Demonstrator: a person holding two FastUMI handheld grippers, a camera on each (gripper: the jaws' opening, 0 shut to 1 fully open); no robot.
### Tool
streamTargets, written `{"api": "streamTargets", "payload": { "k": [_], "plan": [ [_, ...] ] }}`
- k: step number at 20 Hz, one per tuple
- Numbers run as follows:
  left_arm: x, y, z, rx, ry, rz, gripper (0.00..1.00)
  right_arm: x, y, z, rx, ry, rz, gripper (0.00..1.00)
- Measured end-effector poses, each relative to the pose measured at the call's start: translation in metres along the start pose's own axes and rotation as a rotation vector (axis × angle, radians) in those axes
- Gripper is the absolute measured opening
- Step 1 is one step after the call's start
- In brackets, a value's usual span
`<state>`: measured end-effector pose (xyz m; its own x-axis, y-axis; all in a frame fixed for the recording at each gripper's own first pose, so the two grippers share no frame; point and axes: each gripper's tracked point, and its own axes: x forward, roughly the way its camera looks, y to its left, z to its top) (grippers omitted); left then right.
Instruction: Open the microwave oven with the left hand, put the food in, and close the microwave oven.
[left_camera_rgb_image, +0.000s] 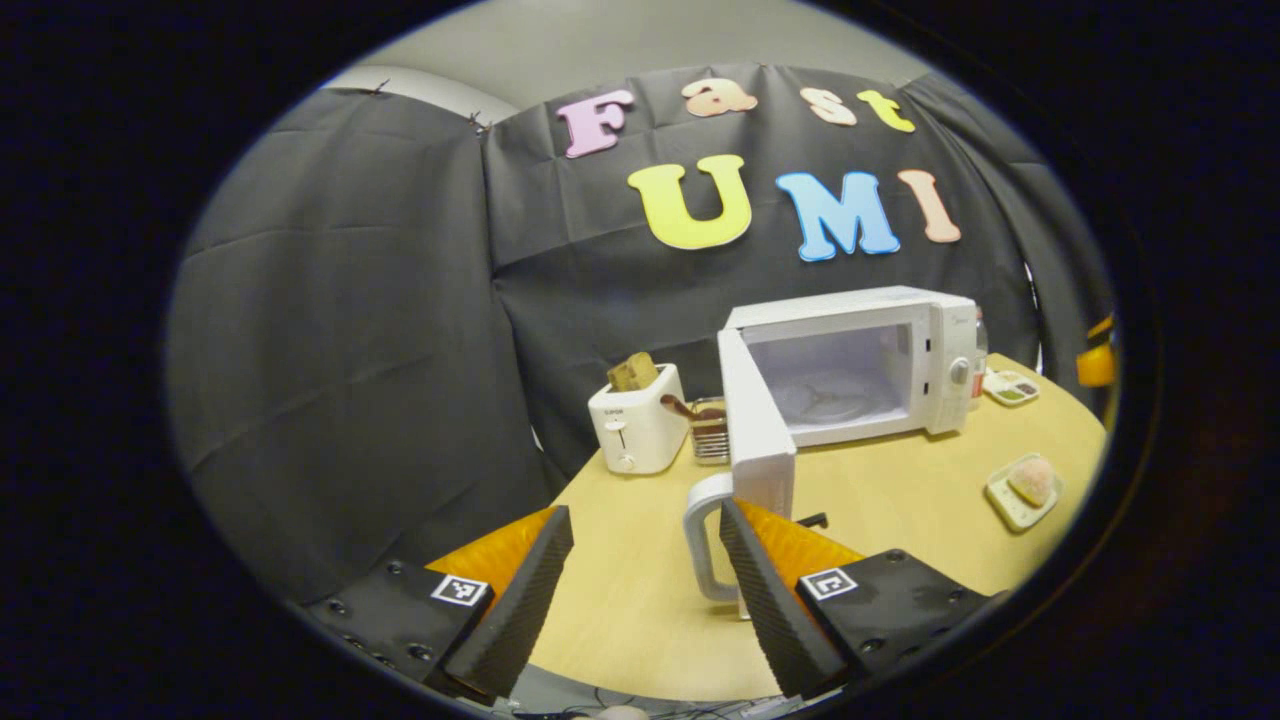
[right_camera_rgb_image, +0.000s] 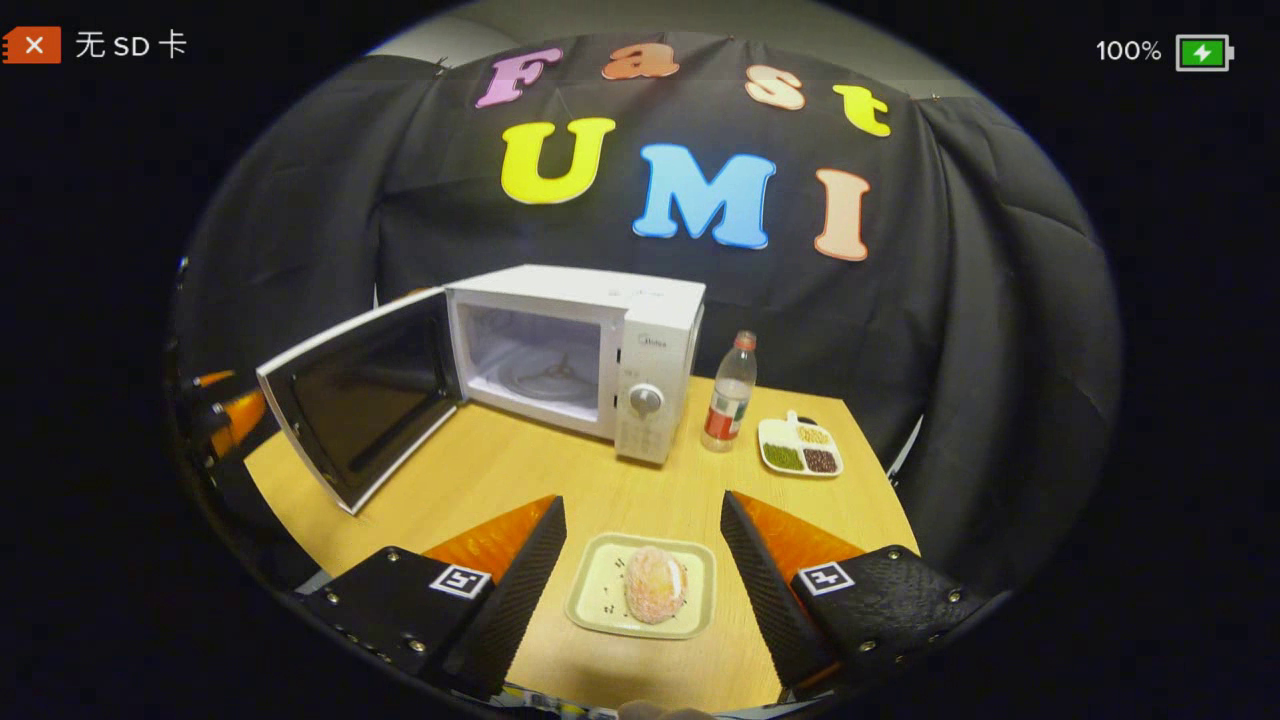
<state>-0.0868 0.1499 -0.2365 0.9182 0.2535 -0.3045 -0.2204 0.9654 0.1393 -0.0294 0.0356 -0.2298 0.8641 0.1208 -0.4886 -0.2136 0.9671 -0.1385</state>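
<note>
Right gripper view: microwave door (right_camera_rgb_image: 355, 400) open.

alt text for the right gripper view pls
The right gripper is open, its fingers either side of a small tray holding a round pink food item on a wooden table. Behind stands a white microwave, door swung open.

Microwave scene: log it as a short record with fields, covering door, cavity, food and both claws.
door: the microwave door is swung wide open
cavity: turntable bare, no food inside
food: bun on a tray, on the table in front of the microwave
left claw: open, holding nothing, right finger beside the door handle
right claw: open, straddling the tray, not gripping
step left: food in, door shut
</note>
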Motion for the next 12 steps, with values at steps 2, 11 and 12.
{"api": "streamTargets", "payload": {
  "k": [2, 11, 12],
  "plan": [
    [-0.011, -0.008, 0.025, 0.008, -0.026, 0.009, 0.94, 0.014, -0.006, -0.026, -0.01, 0.046, 0.015, 0.95],
    [-0.033, -0.065, 0.119, -0.014, -0.122, -0.008, 0.94, 0.084, -0.022, -0.128, 0.107, 0.26, 0.08, 0.96],
    [-0.03, -0.07, 0.126, -0.005, -0.127, -0.022, 0.97, 0.089, -0.021, -0.131, 0.118, 0.267, 0.075, 0.96]
  ]
}}
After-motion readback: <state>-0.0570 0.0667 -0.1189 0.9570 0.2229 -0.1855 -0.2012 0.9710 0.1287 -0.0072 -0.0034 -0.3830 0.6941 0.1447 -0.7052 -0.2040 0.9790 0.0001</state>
